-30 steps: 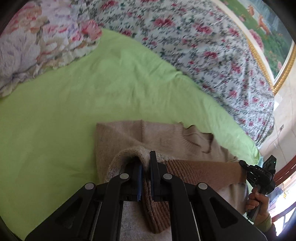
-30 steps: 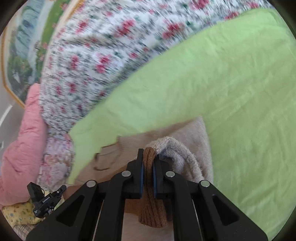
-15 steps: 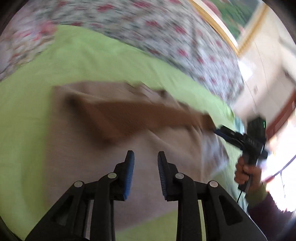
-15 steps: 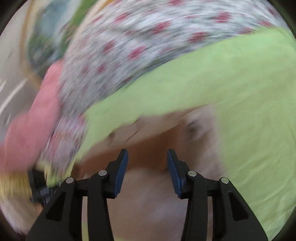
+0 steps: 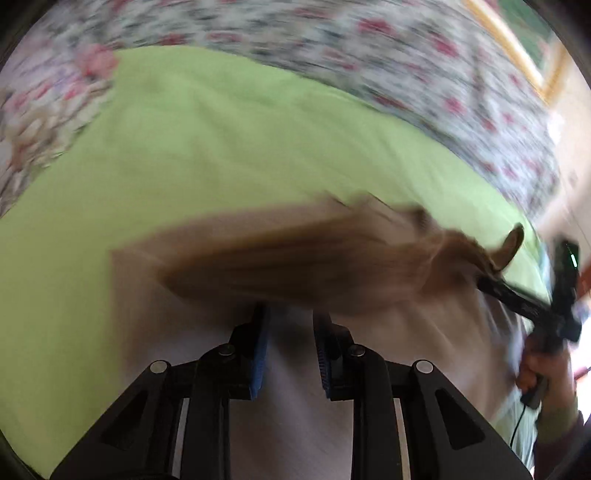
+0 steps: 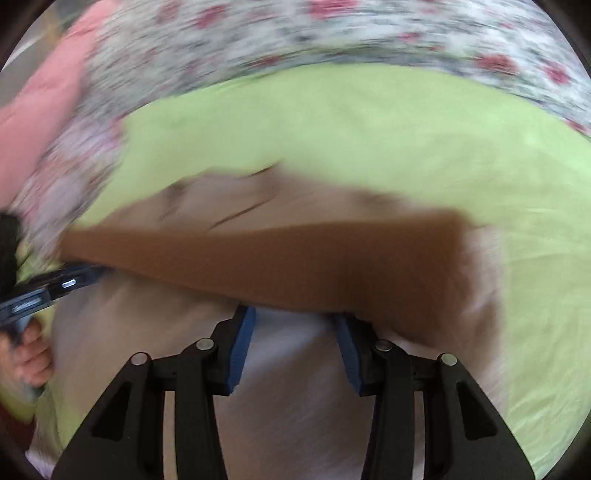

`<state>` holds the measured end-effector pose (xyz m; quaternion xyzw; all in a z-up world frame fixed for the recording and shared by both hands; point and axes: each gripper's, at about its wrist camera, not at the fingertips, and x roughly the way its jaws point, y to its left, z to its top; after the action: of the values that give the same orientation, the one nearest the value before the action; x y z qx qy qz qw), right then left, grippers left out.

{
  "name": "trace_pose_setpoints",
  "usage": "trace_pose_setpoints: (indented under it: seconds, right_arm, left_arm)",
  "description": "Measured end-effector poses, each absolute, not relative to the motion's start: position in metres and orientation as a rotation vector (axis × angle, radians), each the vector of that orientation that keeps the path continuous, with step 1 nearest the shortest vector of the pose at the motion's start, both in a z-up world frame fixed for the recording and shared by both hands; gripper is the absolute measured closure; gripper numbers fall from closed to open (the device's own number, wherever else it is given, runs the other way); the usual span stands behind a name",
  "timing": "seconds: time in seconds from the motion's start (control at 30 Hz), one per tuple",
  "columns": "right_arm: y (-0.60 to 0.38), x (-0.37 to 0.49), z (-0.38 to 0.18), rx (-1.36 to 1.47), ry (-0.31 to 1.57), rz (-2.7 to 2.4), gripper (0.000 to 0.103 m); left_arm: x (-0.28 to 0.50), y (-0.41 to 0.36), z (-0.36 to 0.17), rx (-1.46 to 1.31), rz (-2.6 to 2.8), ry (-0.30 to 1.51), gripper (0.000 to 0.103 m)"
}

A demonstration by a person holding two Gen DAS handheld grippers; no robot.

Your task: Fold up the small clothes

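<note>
A small beige knit sweater point(image 5: 295, 406) with a brown ribbed band point(image 5: 295, 258) lies on the green sheet point(image 5: 221, 147); both views are motion-blurred. My left gripper point(image 5: 290, 332) is open and empty, its tips at the brown band's near edge. My right gripper point(image 6: 295, 332) is open and empty over the same sweater point(image 6: 288, 406), its tips at the brown band point(image 6: 295, 254). Each gripper shows in the other's view: the right one point(image 5: 517, 299) at the sweater's right end, the left one point(image 6: 48, 288) at its left end.
A floral quilt point(image 5: 369, 48) bunches along the far side of the bed and shows in the right wrist view point(image 6: 332, 33). A pink cloth point(image 6: 33, 110) lies at the far left. A framed picture point(image 5: 524, 40) hangs at the upper right.
Both grippers let go of the folded sweater edge and opened. They pulled back, and the sweater now lies flat with the brown band across it.
</note>
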<state>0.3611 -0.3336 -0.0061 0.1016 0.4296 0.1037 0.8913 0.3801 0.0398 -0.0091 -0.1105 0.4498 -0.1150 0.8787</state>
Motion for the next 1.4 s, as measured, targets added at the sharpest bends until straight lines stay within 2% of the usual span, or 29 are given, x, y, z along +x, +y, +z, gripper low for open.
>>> trace_pose_setpoints:
  seconds: [0.13, 0.3, 0.93, 1.0, 1.07, 1.23, 1.3, 1.37, 1.4]
  right_arm:
    - [-0.374, 0.364, -0.005, 0.414, 0.809, 0.143, 0.058]
    - [-0.389, 0.336, -0.003, 0.458, 0.777, 0.137, 0.058]
    - [-0.361, 0.213, 0.009, 0.543, 0.791, 0.216, 0.051]
    - [-0.358, 0.202, 0.007, 0.549, 0.797, 0.227, 0.046]
    - [-0.352, 0.189, 0.005, 0.551, 0.804, 0.247, 0.046]
    - [-0.338, 0.163, 0.001, 0.550, 0.823, 0.273, 0.046]
    - [-0.333, 0.153, 0.000, 0.556, 0.823, 0.283, 0.045]
    - [-0.329, 0.143, -0.001, 0.561, 0.823, 0.294, 0.044]
    - [-0.327, 0.140, -0.001, 0.562, 0.824, 0.298, 0.041]
  left_arm:
    - [0.398, 0.077, -0.012, -0.360, -0.171, 0.926, 0.079]
    - [0.384, 0.105, -0.007, -0.452, -0.132, 0.880, 0.079]
    - [0.213, 0.090, -0.002, -0.540, -0.181, 0.908, 0.077]
    - [0.200, 0.088, -0.003, -0.546, -0.189, 0.912, 0.069]
    - [0.186, 0.083, -0.003, -0.550, -0.200, 0.921, 0.063]
    - [0.164, 0.073, -0.007, -0.543, -0.230, 0.946, 0.059]
    - [0.156, 0.071, -0.009, -0.562, -0.243, 0.950, 0.043]
    - [0.145, 0.070, -0.011, -0.592, -0.238, 0.938, 0.036]
    - [0.142, 0.069, -0.012, -0.601, -0.237, 0.935, 0.036]
